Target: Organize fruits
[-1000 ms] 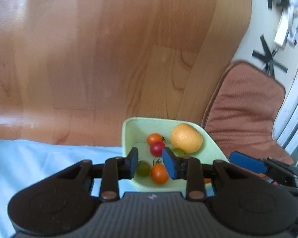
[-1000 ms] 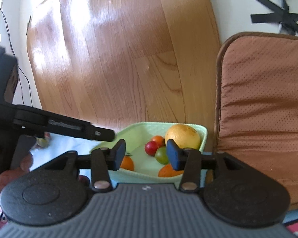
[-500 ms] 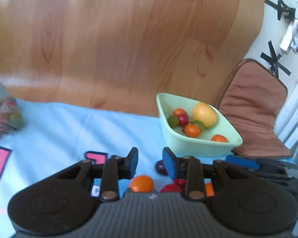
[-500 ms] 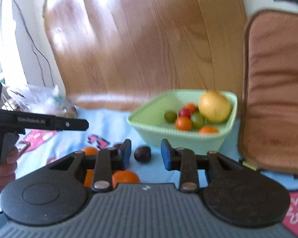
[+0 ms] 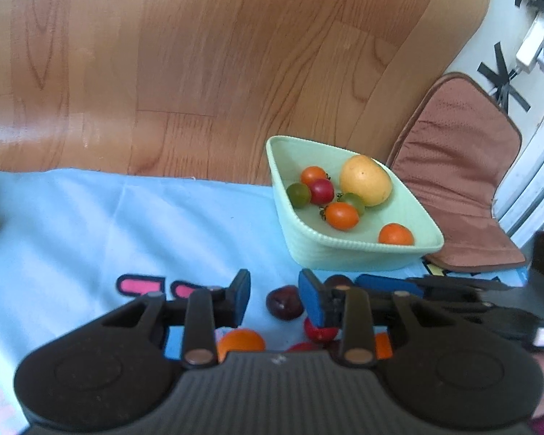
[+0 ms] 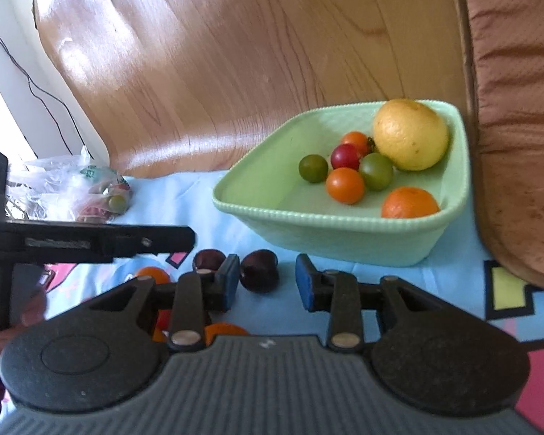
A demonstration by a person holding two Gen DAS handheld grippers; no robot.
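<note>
A pale green bowl (image 5: 359,257) (image 6: 344,235) on a light blue cloth holds a yellow citrus (image 6: 409,134), an orange (image 6: 409,203) and several cherry tomatoes. Loose fruit lies in front of it: a dark plum (image 5: 283,302) (image 6: 259,270), a second plum (image 6: 208,259), orange fruit (image 5: 240,342) and red tomatoes (image 5: 319,331). My left gripper (image 5: 274,299) is open and empty, low over the loose fruit, with the plum between its fingers. My right gripper (image 6: 267,282) is open and empty, the plum just inside its left finger.
A brown cushion (image 5: 460,166) (image 6: 515,108) lies right of the bowl. A plastic bag with fruit (image 6: 87,192) sits at the cloth's far left. Wooden floor (image 5: 199,72) lies beyond the cloth. The left gripper's body (image 6: 90,241) crosses the right wrist view.
Both grippers have pulled back from above the bowl and dropped toward the loose fruit on the cloth. Both stay open and empty.
</note>
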